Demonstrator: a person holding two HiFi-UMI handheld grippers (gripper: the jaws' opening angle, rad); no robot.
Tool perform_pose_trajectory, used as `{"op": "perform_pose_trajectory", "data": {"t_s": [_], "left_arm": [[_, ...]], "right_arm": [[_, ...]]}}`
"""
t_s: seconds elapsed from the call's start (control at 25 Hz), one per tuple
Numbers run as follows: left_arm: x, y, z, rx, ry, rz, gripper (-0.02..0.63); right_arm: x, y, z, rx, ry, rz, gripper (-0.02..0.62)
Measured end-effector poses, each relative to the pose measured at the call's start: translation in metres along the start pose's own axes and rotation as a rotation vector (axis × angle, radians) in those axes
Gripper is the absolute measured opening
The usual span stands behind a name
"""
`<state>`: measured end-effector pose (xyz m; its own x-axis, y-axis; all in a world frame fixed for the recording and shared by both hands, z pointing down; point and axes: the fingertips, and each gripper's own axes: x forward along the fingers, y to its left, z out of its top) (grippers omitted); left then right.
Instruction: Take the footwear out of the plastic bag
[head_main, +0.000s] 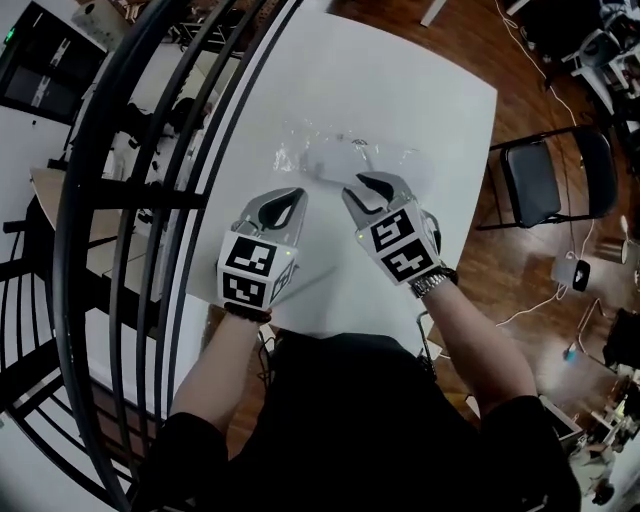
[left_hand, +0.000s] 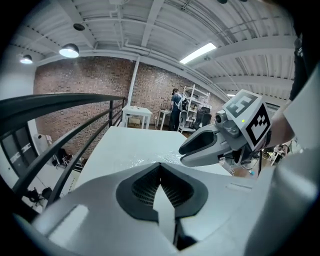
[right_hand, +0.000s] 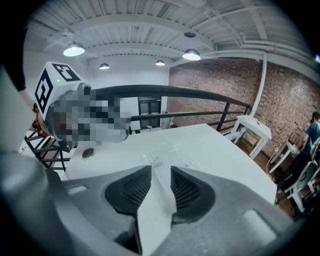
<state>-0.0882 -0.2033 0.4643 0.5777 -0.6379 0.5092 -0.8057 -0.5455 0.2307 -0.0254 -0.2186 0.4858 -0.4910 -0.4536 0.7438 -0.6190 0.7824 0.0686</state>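
head view: 1 plastic bag on the table, toward its far edge. left gripper and right gripper sit just short of it.

left gripper view: jaws pressed together, empty. Also 1 person way in the bg.

right gripper view: jaws spread, pinching nothing, bag just ahead.

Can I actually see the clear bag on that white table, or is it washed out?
Head view: the plastic bag is nearly washed out against the table, only glints showing; railing bows from lens distortion. Left gripper view: a faint shiny strip. Right gripper view: small glinting crinkles.
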Motion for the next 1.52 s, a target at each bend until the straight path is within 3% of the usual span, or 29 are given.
{"op": "perform_pose_trajectory", "data": {"t_s": [0.32, 0.64, 0.92, 1.24, 1.4, 1.52], "left_arm": [[0.027, 0.033, -0.02, -0.053, 0.05, -0.032, 0.017], [0.037, 0.044, -0.03, -0.081, 0.075, -0.047, 0.015], [0.041, 0.044, -0.033, -0.077, 0.082, -0.046, 0.015], [0.031, 0.05, -0.029, -0.074, 0.081, -0.004, 0.015], [0.029, 0.055, -0.041, -0.127, 0.122, -0.013, 0.017], [0.027, 0.048, -0.058, -0.197, 0.183, -0.073, 0.023]], "right_arm": [[0.066, 0.0, -0.01, -0.09, 0.137, 0.03, 0.124], [0.093, 0.007, -0.028, -0.159, 0.237, 0.054, 0.127], [0.086, 0.009, -0.033, -0.166, 0.223, 0.037, 0.031], [0.059, 0.015, -0.033, -0.175, 0.187, 0.023, 0.006], [0.047, 0.022, -0.042, -0.179, 0.181, 0.024, 0.003], [0.039, 0.028, -0.049, -0.184, 0.178, 0.022, 0.002]]}}
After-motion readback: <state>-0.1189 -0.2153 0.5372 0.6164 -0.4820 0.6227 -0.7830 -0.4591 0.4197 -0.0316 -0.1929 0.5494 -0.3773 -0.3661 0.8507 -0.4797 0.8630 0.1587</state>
